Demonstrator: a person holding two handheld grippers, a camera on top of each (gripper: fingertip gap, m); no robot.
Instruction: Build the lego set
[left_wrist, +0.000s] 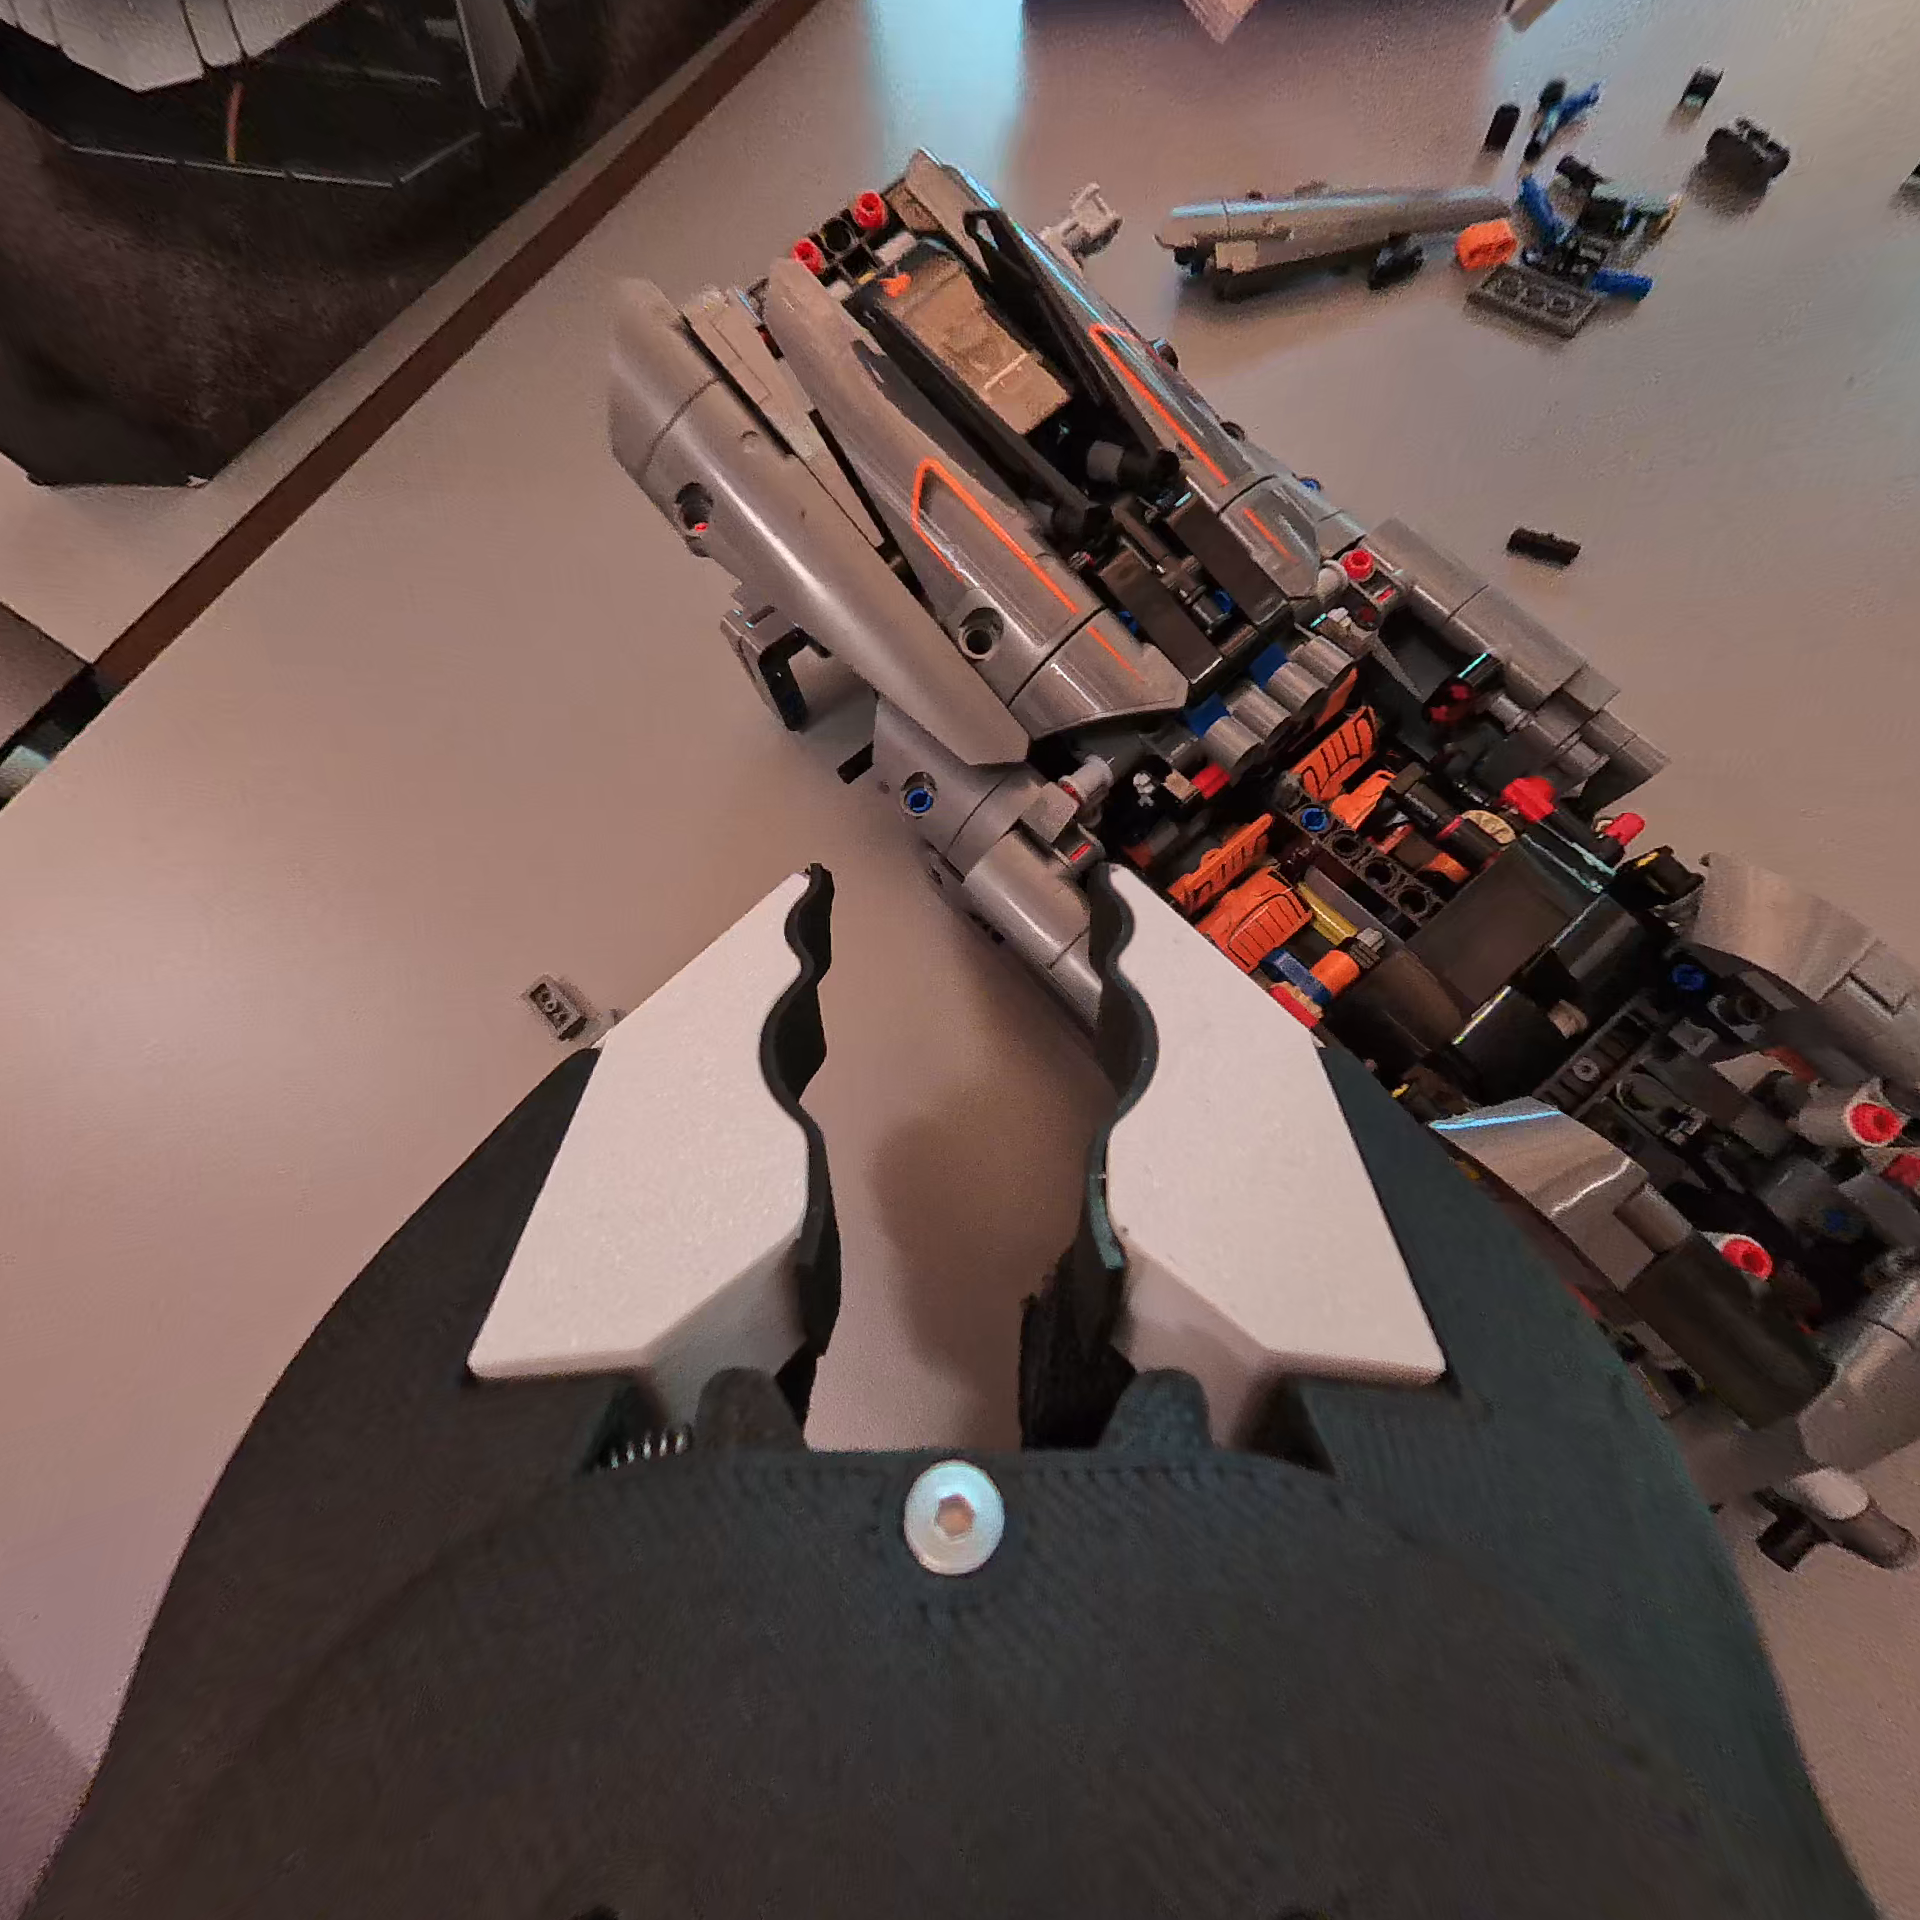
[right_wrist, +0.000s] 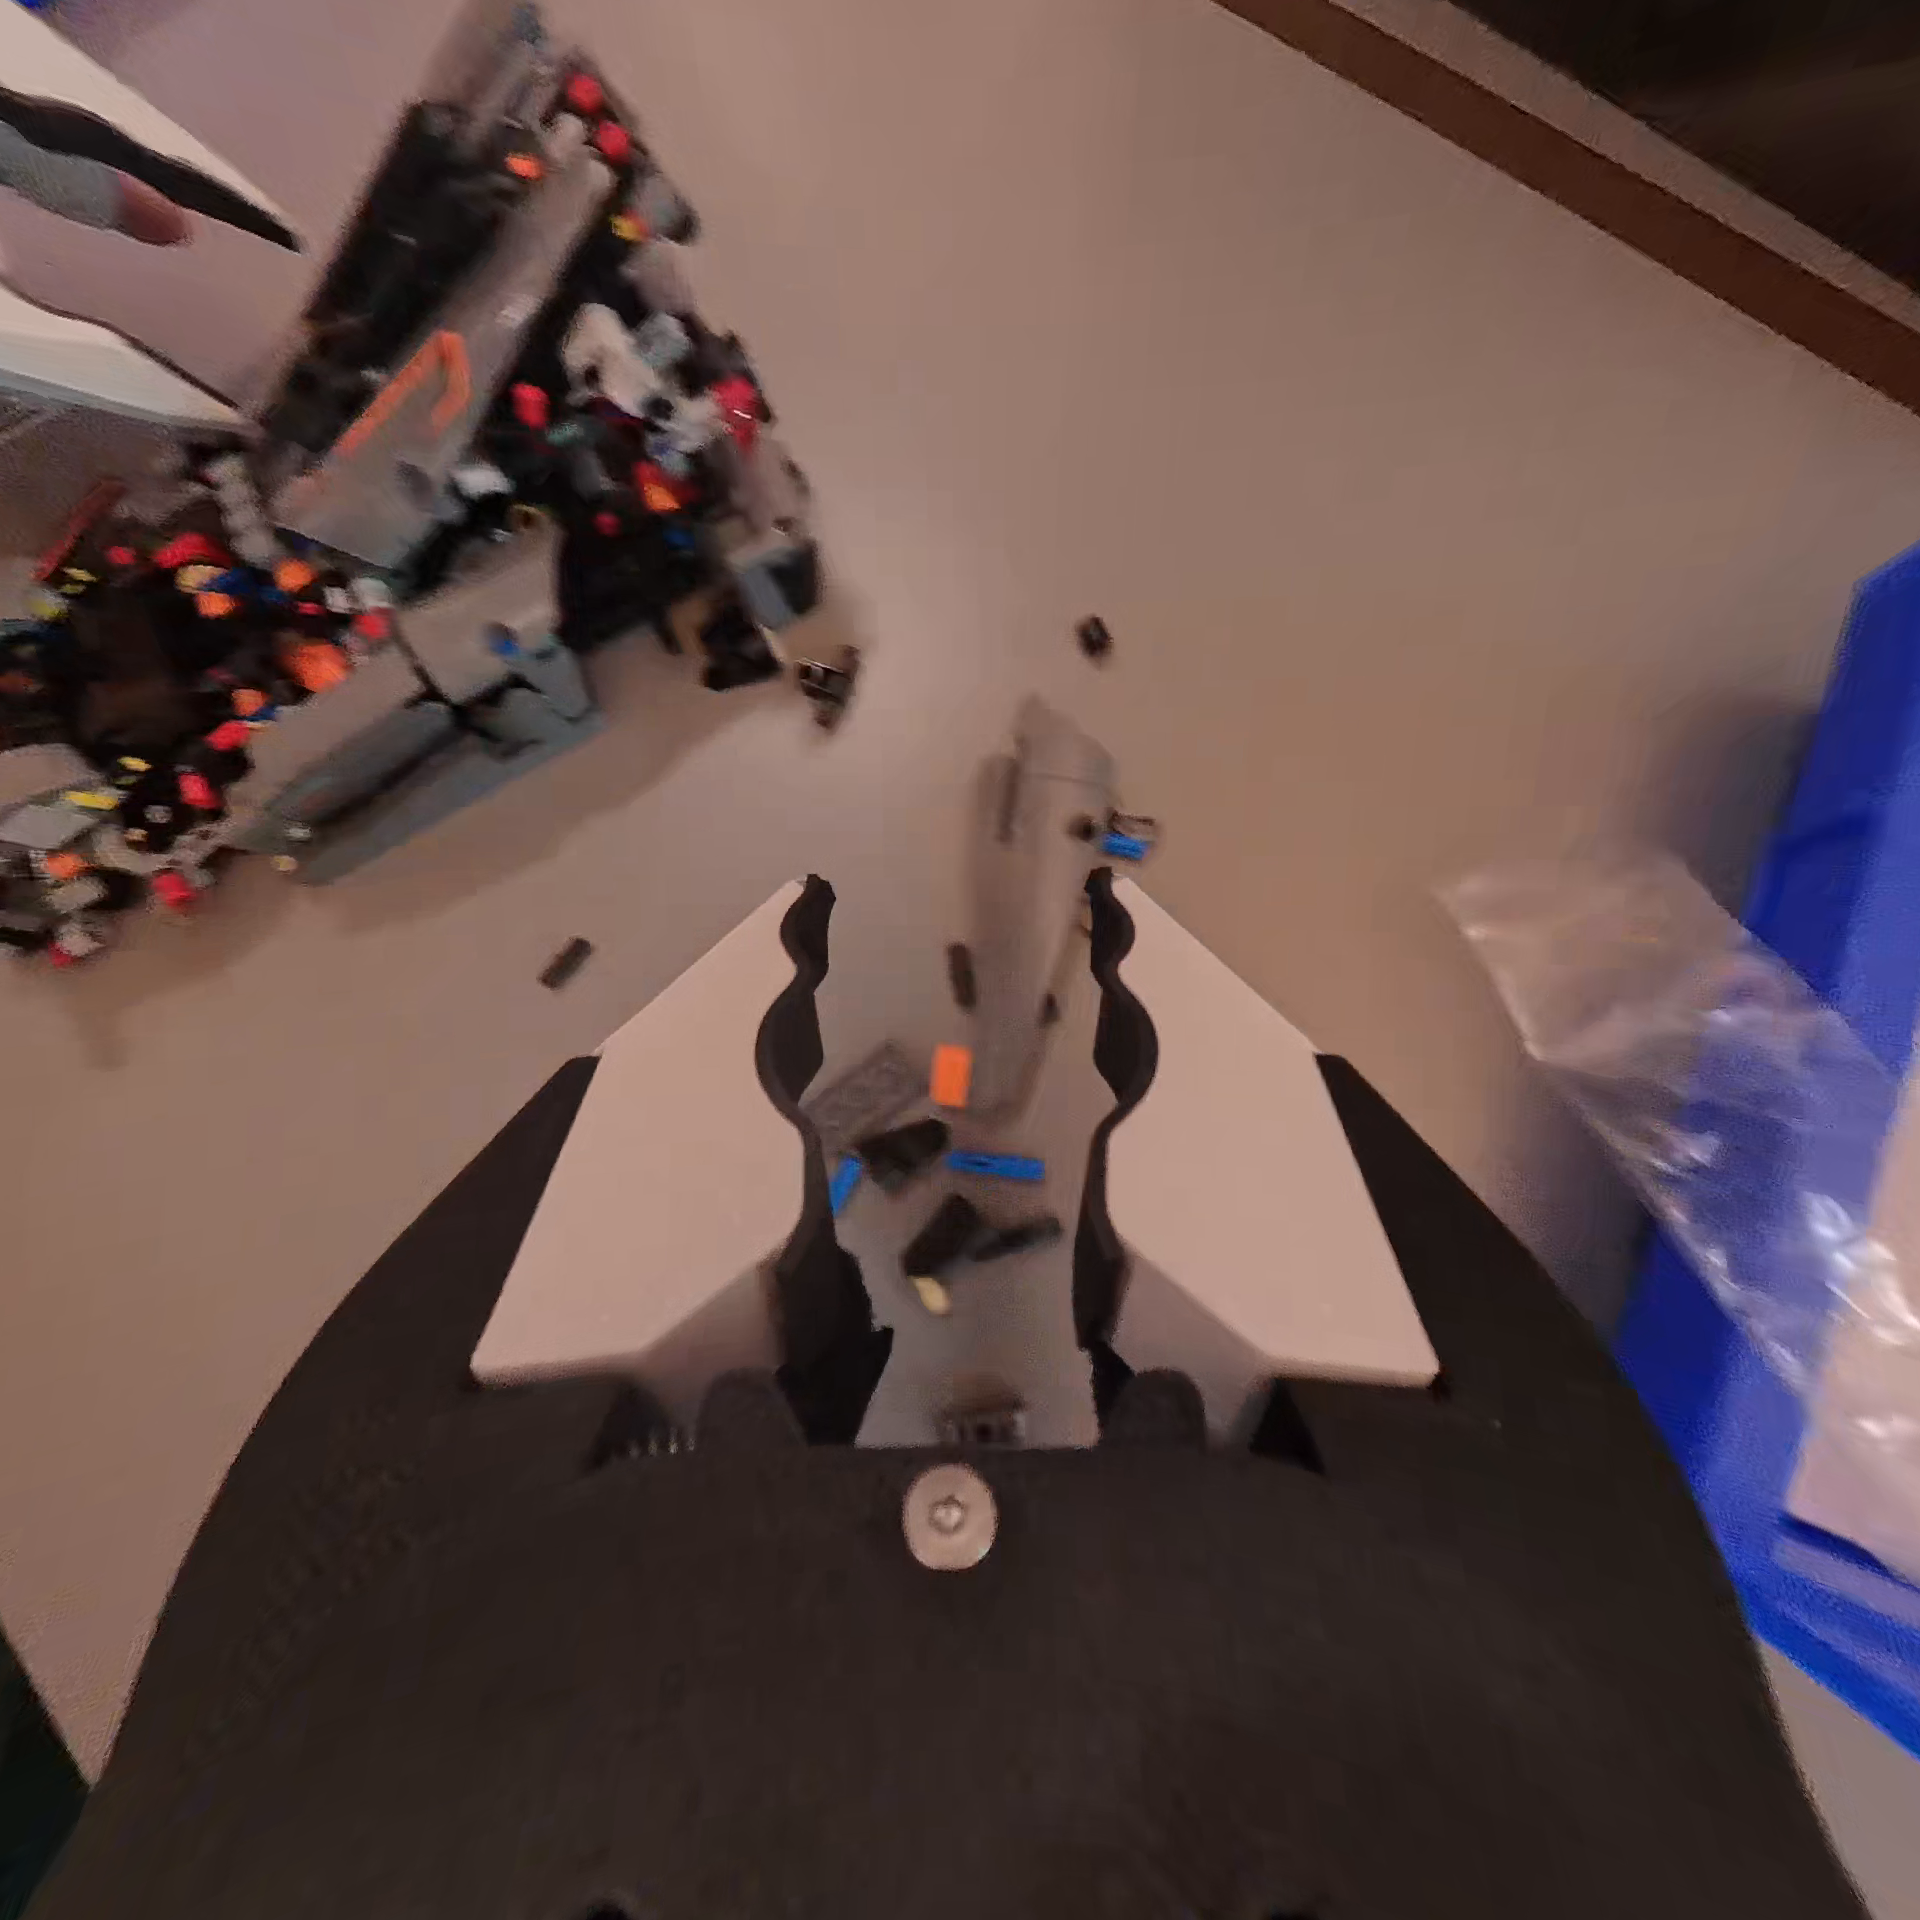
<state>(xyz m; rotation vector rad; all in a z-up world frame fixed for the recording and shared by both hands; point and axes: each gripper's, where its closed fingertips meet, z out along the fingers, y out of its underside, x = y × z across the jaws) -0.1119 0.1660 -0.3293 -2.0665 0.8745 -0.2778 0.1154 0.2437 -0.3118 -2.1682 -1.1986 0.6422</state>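
Observation:
A large grey, black and orange lego vehicle (left_wrist: 1143, 644) lies on the pale table, running from upper middle to the right edge in the left wrist view. My left gripper (left_wrist: 961, 883) is open and empty, its right fingertip next to the vehicle's grey side panel. The right wrist view is blurred; the vehicle (right_wrist: 416, 499) shows at upper left. My right gripper (right_wrist: 956, 894) is open and empty above a long grey lego sub-assembly (right_wrist: 1039, 894) and several loose blue, black and orange pieces (right_wrist: 951, 1164).
A grey sub-assembly (left_wrist: 1330, 229) and loose pieces (left_wrist: 1579, 229) lie at the far right. A small grey piece (left_wrist: 556, 1006) sits left of my left gripper. A blue bin (right_wrist: 1829, 1039) with a clear plastic bag (right_wrist: 1662, 1060) stands right. The table's brown edge (left_wrist: 436, 343) runs diagonally. The tips of one gripper are about 25 cm away from the tips of the other. From the left gripper's tips to the small grey piece (left_wrist: 556, 1006) is close to 9 cm.

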